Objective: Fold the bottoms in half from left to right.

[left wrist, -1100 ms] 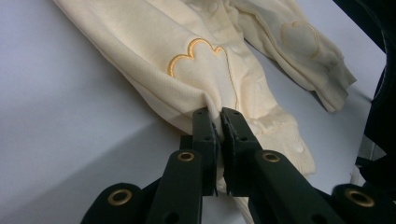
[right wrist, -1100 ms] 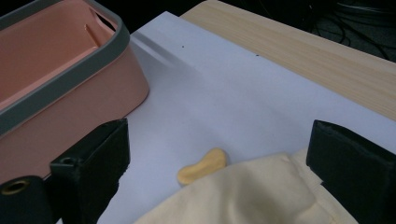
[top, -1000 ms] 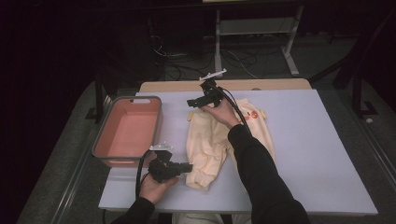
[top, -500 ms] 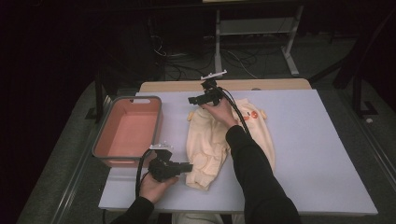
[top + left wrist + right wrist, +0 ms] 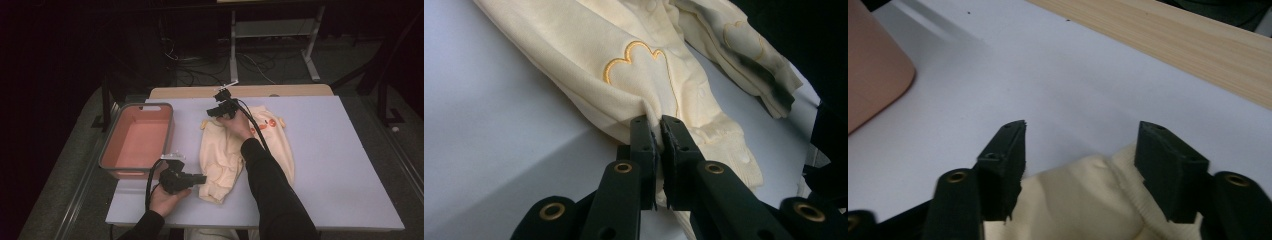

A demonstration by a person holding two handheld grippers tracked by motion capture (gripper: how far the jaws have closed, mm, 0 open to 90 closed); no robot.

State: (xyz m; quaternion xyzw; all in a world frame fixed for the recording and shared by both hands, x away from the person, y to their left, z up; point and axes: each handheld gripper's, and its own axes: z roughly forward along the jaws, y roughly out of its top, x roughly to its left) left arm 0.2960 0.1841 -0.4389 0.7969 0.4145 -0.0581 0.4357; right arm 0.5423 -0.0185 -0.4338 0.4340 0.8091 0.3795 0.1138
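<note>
A cream baby garment (image 5: 235, 150) with orange stitching lies crumpled in the middle of the pale table (image 5: 340, 165). My left gripper (image 5: 202, 179) is at the garment's near left end, shut on a fold of its cloth (image 5: 644, 107); in the left gripper view the jaws pinch the fabric beside a stitched cloud outline. My right gripper (image 5: 214, 111) is at the garment's far end, open, its two jaws apart over the cream ribbed edge (image 5: 1098, 175), with the cloth lying between and below them.
A salmon-pink bin (image 5: 135, 140) stands on the table's left side, close to my left hand. A wooden strip (image 5: 300, 91) runs along the far table edge. Bare table lies to the right of the garment.
My right gripper has shifted slightly at the garment's far end. The left gripper has stayed in place, shut on the cloth.
</note>
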